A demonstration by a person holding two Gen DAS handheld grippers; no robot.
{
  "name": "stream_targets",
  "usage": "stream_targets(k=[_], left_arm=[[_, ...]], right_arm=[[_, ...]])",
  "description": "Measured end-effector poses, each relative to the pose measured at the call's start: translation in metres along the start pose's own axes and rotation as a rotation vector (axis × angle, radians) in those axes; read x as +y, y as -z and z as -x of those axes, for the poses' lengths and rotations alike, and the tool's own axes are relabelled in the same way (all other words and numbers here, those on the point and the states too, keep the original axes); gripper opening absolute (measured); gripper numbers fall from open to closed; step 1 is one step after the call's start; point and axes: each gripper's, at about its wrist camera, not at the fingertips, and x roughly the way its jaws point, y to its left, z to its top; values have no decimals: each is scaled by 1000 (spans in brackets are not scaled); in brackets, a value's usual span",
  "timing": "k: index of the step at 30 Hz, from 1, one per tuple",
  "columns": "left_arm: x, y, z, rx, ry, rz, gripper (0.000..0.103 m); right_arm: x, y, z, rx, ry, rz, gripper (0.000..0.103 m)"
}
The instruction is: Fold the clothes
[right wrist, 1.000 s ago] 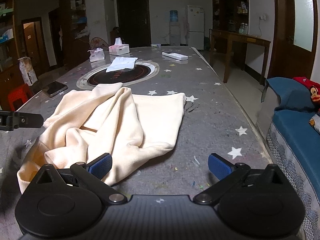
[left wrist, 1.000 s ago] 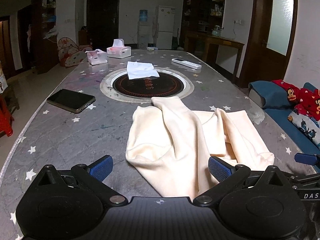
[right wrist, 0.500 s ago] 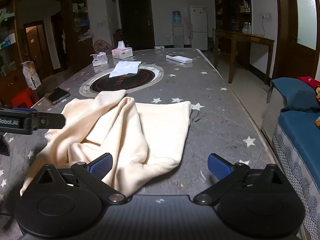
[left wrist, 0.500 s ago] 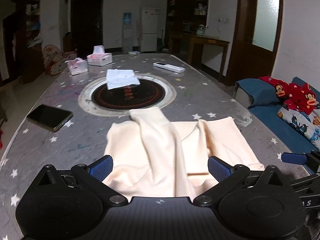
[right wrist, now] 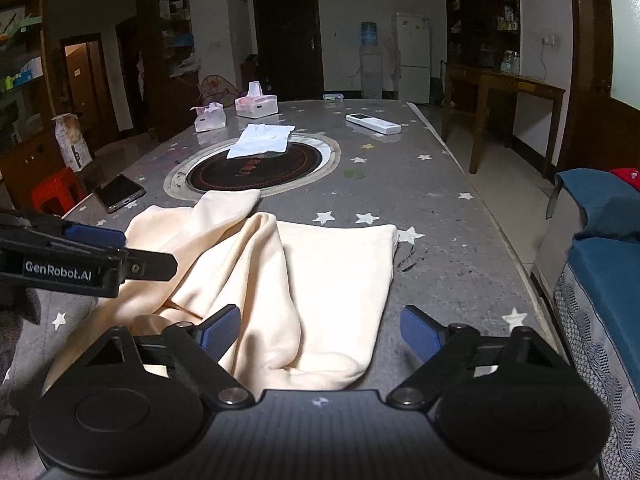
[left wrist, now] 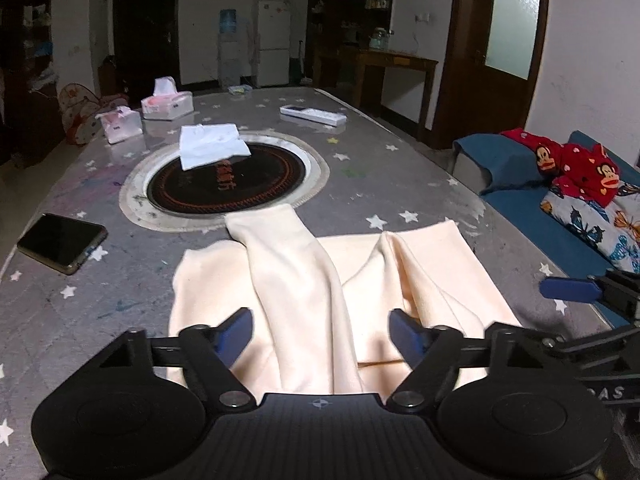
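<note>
The cream garment (left wrist: 320,280) is spread crumpled on the star-print surface (left wrist: 100,288), near edge closest to both tools, far end reaching up to the round inset (left wrist: 224,184). So the cloth runs straight ahead of the tools and its long axis looks to go away from them, toward that inset.

The left tool (left wrist: 320,332) is parked over the near hem, right on the raised fold that runs up the middle. Its jaws have just been closing, and the fold sits between the pads, but no pinch can be seen yet, so it's counted as partly open with nothing gripped.

The right tool (right wrist: 320,332) is set over the near right corner of the garment (right wrist: 320,272). Its jaws have just been closing a bit too, still wide, cloth between them but not clamped.

Both are about equally near the hem, left one more central. A grab of the near edge by both is probably what's coming, though that's just a guess.

A phone (left wrist: 60,242), tissue boxes (left wrist: 168,102) and a remote (left wrist: 312,115) are left further back.
</note>
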Motion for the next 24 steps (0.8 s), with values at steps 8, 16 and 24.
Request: stream_targets(k=[8,16,24], left_arm=[[7,4,-4,18,61,1,16],[17,8,11,-23,57,13,4],[26,4,13,-17,70,40,7]], right_arm=[[-1,-13,-12,7,-32,10,79],[5,-33,-39,30,-93,47,67],[9,-52,-67,45,-141,36,56]])
